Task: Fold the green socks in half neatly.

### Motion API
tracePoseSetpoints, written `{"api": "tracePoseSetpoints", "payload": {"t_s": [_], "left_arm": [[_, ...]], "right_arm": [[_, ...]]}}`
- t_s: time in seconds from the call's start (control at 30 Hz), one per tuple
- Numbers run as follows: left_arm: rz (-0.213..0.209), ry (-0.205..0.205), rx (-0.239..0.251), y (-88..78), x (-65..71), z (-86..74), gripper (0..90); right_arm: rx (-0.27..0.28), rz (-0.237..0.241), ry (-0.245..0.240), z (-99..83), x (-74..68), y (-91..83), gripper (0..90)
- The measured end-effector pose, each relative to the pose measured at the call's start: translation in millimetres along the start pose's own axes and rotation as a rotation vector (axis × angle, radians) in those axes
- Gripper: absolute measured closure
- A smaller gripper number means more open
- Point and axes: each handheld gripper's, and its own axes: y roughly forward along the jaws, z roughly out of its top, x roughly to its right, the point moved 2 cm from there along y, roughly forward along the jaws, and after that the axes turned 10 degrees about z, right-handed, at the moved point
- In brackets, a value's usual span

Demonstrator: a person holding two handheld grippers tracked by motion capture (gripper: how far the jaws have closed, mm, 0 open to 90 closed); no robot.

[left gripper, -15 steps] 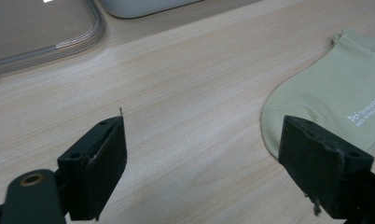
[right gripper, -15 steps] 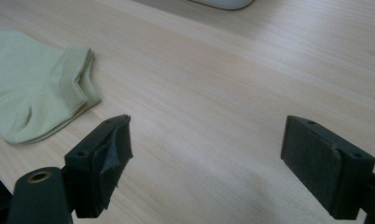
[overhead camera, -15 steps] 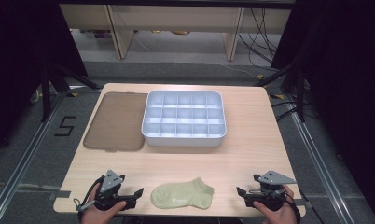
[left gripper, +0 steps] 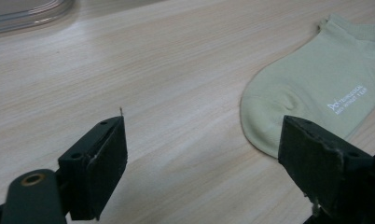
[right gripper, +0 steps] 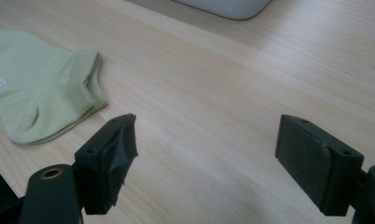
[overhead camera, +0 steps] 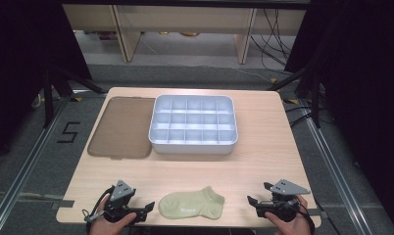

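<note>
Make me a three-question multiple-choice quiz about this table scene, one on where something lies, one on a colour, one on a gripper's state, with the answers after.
1. Where does the sock lie?
A. Inside the white divided tray
B. On the table's near edge between the two grippers
C. On the brown lid

2. What colour is the sock?
A. Pale green
B. Red
C. Black

3. How stand the jaws of the left gripper?
A. Shut on the sock
B. Shut on nothing
C. Open, with nothing gripped

Answers: 1 B, the high view shows it flat on the table between the left gripper and the right gripper. 2 A, pale green in every view. 3 C, the left gripper view shows a wide gap with bare wood between.
</note>
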Motion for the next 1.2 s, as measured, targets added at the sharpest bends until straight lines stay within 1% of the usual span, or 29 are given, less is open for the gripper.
{"api": "tracePoseSetpoints", "payload": {"t_s": [0.03,0.1,0.13,0.17,0.2,0.23,0.27,0.3,0.33,0.37,0.4,0.43,0.47,0.5,0.6,0.63,0.67,0.7,0.73,0.77,0.83,0.87,0.9,1.0,1.03,1.07,1.13,1.17,1.2], "left_arm": [[0.001,0.0,-0.016,-1.2,1.4,0.5,15.2],[-0.01,0.01,-0.009,0.4,3.9,0.3,15.2],[0.0,0.014,-0.012,0.0,5.1,0.6,15.2],[-0.012,0.013,-0.008,1.0,5.8,0.5,15.2],[-0.012,0.013,-0.008,1.0,5.8,0.5,15.1],[-0.015,0.029,-0.017,1.0,6.5,0.7,15.1],[-0.015,0.029,-0.017,1.0,6.5,0.7,15.1],[-0.017,0.032,-0.032,1.6,7.8,0.6,15.1],[-0.017,0.032,-0.032,1.6,7.8,0.6,15.1],[-0.026,0.027,-0.035,3.4,10.2,-0.1,15.1],[-0.026,0.027,-0.035,3.4,10.2,-0.1,15.1],[-0.032,0.041,-0.035,4.5,11.7,0.1,15.1],[-0.032,0.041,-0.035,4.5,11.7,0.1,15.1],[-0.039,0.026,-0.02,6.8,16.5,0.9,14.9],[-0.046,0.037,-0.024,7.5,19.1,1.7,14.9],[-0.039,0.03,-0.021,10.4,23.0,2.6,15.0],[-0.039,0.03,-0.021,10.4,23.0,2.6,15.0],[-0.052,0.034,-0.035,12.0,25.3,3.3,15.0],[-0.05,0.047,-0.034,13.2,25.8,4.0,15.1],[-0.047,0.012,-0.019,15.2,29.4,4.7,15.1],[-0.056,0.056,-0.045,15.0,28.0,5.6,15.6],[-0.056,0.056,-0.045,15.0,28.0,5.6,16.1],[-0.064,0.029,-0.038,17.1,30.9,6.5,16.1],[-0.078,0.045,-0.068,18.0,29.2,7.5,21.4],[-0.075,0.04,-0.07,18.3,29.5,8.1,22.7],[-0.08,0.023,-0.067,19.1,30.9,8.6,24.5],[-0.07,0.024,-0.06,20.7,31.9,8.5,26.4],[-0.084,0.052,-0.073,21.5,33.4,8.4,27.4],[-0.084,0.052,-0.073,21.5,33.4,8.4,28.5]], "right_arm": [[0.0,0.007,-0.002,0.0,-0.1,0.5,21.3],[0.005,0.01,-0.009,0.2,-1.2,0.8,22.9],[0.004,0.01,-0.017,0.3,-1.4,0.5,23.2],[0.005,0.011,-0.014,0.5,-2.2,0.4,23.4],[0.002,0.023,-0.014,0.5,-2.5,1.2,23.8],[0.001,0.015,-0.009,0.6,-3.2,0.5,24.1],[0.001,0.015,-0.009,0.6,-3.2,0.5,24.1],[-0.002,0.008,-0.014,0.7,-4.1,0.8,24.1],[-0.003,0.005,-0.009,0.5,-4.8,1.2,24.1],[-0.005,0.009,0.012,0.2,-7.3,1.5,24.1],[-0.005,0.025,-0.028,1.0,-3.9,2.3,24.1],[-0.003,0.01,-0.019,1.0,-5.4,1.9,24.1],[-0.003,0.01,-0.019,1.0,-5.4,1.9,24.1],[-0.008,0.009,-0.021,0.9,-5.8,2.6,24.1],[-0.01,0.012,-0.032,1.1,-5.9,3.0,24.1],[-0.012,0.015,-0.016,0.7,-7.1,3.1,24.1],[-0.012,0.015,-0.016,0.7,-7.1,3.1,24.1],[-0.011,0.02,-0.032,1.1,-6.4,3.3,24.1],[-0.009,0.023,-0.032,1.1,-6.3,3.6,24.1],[-0.008,0.023,-0.032,1.1,-6.3,3.6,24.1],[-0.009,0.022,-0.032,1.1,-6.5,3.6,24.1],[-0.009,0.022,-0.032,1.1,-6.5,3.6,24.1],[-0.006,0.027,-0.031,1.2,-6.8,3.8,24.1],[-0.001,0.023,-0.045,1.5,-6.5,4.5,24.0],[-0.001,0.024,-0.047,1.6,-6.6,4.7,24.0],[-0.001,0.025,-0.046,1.7,-6.9,5.0,24.0],[-0.001,0.025,-0.045,1.8,-6.9,5.2,24.0],[-0.001,0.025,-0.047,1.7,-6.8,5.2,24.1],[-0.001,0.025,-0.047,1.7,-6.8,5.2,24.1]]}}
